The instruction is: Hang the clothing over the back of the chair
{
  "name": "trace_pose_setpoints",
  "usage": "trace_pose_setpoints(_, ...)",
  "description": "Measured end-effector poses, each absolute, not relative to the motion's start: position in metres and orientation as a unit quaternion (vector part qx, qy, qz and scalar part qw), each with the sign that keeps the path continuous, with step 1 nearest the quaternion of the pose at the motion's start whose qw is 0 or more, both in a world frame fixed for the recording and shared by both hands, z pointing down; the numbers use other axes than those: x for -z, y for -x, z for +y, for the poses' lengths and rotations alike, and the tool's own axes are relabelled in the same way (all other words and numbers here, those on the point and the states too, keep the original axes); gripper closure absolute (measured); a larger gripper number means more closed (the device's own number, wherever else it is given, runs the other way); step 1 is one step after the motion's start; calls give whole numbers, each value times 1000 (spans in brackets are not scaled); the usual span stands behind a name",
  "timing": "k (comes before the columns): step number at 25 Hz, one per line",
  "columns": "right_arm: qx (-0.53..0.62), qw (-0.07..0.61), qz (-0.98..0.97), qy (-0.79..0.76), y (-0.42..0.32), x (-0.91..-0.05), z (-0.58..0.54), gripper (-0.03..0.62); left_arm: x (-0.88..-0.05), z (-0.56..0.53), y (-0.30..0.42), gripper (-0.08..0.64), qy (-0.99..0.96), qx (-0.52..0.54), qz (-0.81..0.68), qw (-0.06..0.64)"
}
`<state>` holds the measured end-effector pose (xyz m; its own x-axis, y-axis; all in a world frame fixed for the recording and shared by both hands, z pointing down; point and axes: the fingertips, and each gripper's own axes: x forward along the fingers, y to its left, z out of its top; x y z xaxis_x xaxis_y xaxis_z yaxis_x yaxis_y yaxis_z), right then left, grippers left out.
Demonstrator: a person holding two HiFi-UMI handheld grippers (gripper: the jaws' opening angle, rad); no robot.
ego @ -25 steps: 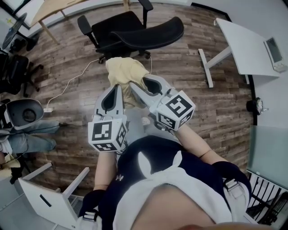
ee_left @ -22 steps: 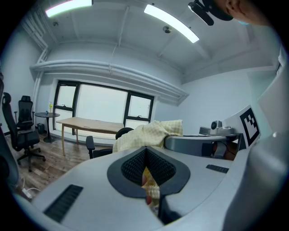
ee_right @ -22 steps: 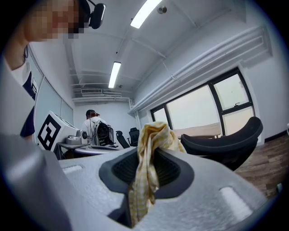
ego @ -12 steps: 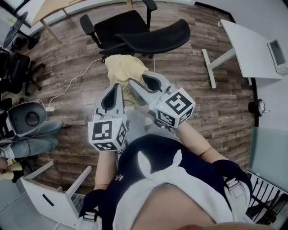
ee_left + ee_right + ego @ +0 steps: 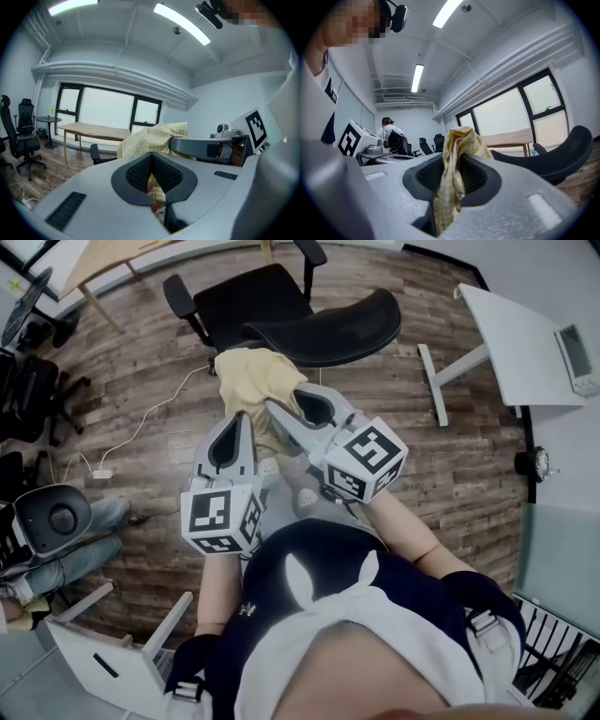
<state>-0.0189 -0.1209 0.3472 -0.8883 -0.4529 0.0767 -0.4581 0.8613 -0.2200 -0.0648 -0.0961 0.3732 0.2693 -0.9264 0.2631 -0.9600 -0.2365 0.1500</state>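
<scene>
The right hand-held gripper (image 5: 289,404) pinches the yellow clothing (image 5: 246,376), the left hand-held gripper (image 5: 239,420) seemingly pressed on a lower fold, and both have carried it farther toward the black chair (image 5: 323,326), so draping looks close.

Left claw (image 5: 241,418) and right claw (image 5: 274,409) both clamped, forearms stretched out.
I see them side by side just short of the chair back (image 5: 328,320), tips close together, each pinching the clothing (image 5: 246,376).
</scene>
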Motion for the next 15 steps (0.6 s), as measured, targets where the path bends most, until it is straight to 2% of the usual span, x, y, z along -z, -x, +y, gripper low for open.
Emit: trace_pose_setpoints(15,-98,-6,-968,-232,37,-318,-173,503,-358,-144,84,555,-787,-46,-602,128)
